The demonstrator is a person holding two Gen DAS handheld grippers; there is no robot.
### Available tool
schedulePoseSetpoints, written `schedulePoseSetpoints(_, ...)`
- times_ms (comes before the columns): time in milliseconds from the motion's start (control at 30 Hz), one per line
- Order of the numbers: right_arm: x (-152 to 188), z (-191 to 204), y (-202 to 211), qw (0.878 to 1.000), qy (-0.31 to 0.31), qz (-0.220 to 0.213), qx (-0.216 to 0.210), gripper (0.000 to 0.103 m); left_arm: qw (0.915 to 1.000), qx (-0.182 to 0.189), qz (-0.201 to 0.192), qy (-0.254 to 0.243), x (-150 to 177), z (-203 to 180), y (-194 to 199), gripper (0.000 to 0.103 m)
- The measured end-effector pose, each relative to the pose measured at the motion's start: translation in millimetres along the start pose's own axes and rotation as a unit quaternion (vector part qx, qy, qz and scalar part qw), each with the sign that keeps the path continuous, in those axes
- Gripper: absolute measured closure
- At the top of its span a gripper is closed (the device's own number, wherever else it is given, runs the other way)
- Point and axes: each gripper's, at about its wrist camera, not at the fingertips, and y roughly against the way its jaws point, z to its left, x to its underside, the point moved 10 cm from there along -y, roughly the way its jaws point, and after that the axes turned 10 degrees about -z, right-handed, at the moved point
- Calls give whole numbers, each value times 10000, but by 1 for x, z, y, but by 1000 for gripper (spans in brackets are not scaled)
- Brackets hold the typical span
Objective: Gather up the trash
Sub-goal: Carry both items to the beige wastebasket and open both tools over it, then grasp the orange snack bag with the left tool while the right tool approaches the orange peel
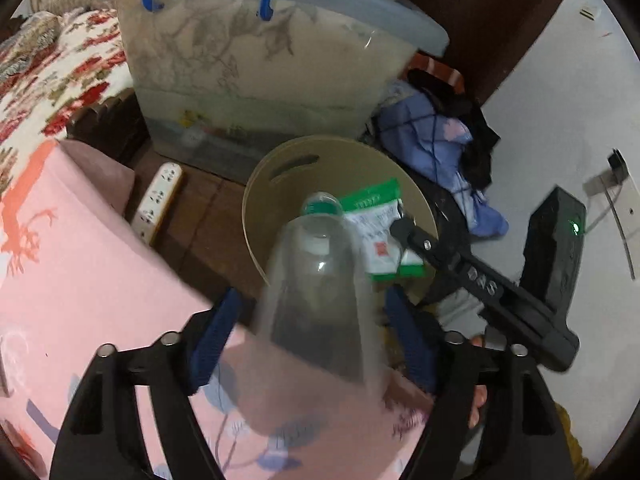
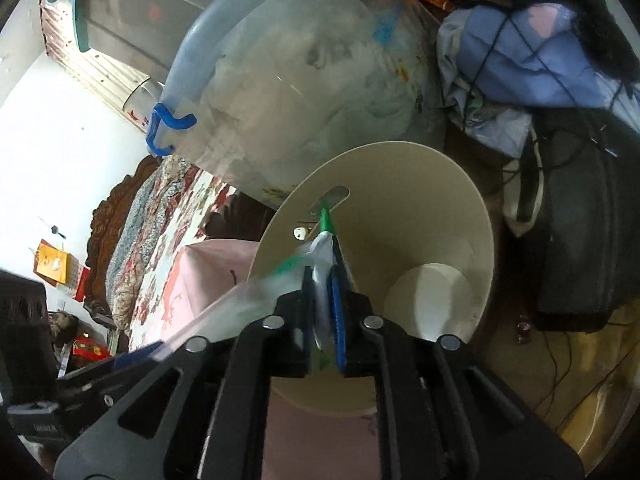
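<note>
A clear plastic bottle with a green cap points neck-first over the beige waste bin. It is blurred and lies between the spread blue pads of my left gripper, which do not touch it. My right gripper is shut on a green-and-white wrapper and holds it over the mouth of the bin. In the left wrist view the right gripper pinches the wrapper above the bin. The bottle's edge shows as a clear blur in the right wrist view.
A large translucent storage box with blue handles stands behind the bin. A pink patterned cloth lies at the left, with a white power strip beside it. A pile of blue and black clothes lies to the right.
</note>
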Motion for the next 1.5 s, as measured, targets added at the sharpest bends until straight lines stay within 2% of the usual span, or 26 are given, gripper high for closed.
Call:
schedulePoseSetpoints(33, 0, -1, 2, 10000, 6, -34, -1, 70, 10000, 33, -38, 58, -3, 0, 2, 30)
schedulePoseSetpoints(67, -1, -1, 4, 10000, 11, -90, 12, 40, 9999, 86, -92, 118, -5, -1, 7, 30)
schedulePoseSetpoints(100, -5, -1, 10, 9996, 8, -278, 48, 28, 9997, 110, -151, 150, -7, -1, 12, 29)
schedulePoseSetpoints(133, -8, -1, 13, 9992, 31, -405, 71, 24, 9996, 83, -220, 139, -9, 1, 20, 29)
schedulePoseSetpoints(233, -9, 5, 24, 9983, 154, -561, 78, 24, 9986, 89, -477, 228, -8, 4, 50, 29)
schedulePoseSetpoints(333, -1, 17, 41, 9979, 27, -644, -92, 24, 9963, 193, -768, 341, 9, 4, 92, 29)
schedulePoseSetpoints(400, 10, 33, 52, 9976, 94, -641, -262, 24, 9949, 120, -968, 267, 33, 8, 124, 27)
schedulePoseSetpoints(533, 43, 67, 64, 9966, 227, -510, -610, 24, 9942, -248, -1040, 71, 93, 22, 169, 26)
schedulePoseSetpoints(633, 81, 99, 65, 9953, 345, -202, -882, 27, 9932, -439, -1072, 96, 140, 39, 201, 26)
schedulePoseSetpoints(767, 141, 150, 65, 9892, 608, 354, -1287, 35, 9911, -620, -1097, 420, 203, 74, 250, 26)
schedulePoseSetpoints(900, 202, 197, 65, 9779, 932, 910, -1636, 41, 9824, -1026, -1202, 997, 264, 122, 301, 27)
schedulePoseSetpoints(967, 234, 217, 64, 9716, 1080, 1185, -1741, 44, 9731, -1281, -1344, 1366, 287, 148, 324, 27)
schedulePoseSetpoints(1033, 263, 235, 64, 9649, 1229, 1438, -1823, 45, 9599, -1711, -1544, 1598, 309, 176, 351, 27)
schedulePoseSetpoints(1133, 305, 261, 65, 9534, 1492, 1761, -1943, 45, 9424, -2319, -1740, 1669, 327, 204, 377, 27)
schedulePoseSetpoints(1167, 319, 270, 67, 9492, 1599, 1853, -1977, 45, 9389, -2432, -1783, 1659, 329, 209, 381, 27)
schedulePoseSetpoints(1367, 380, 305, 75, 9302, 1872, 2341, -2119, 45, 9352, -2762, -1800, 1294, 325, 226, 373, 27)
schedulePoseSetpoints(1433, 395, 312, 80, 9244, 1927, 2469, -2177, 45, 9359, -2749, -1819, 1244, 318, 232, 367, 27)
schedulePoseSetpoints(1500, 407, 319, 83, 9182, 1984, 2597, -2239, 46, 9333, -2823, -1851, 1224, 308, 238, 362, 32)
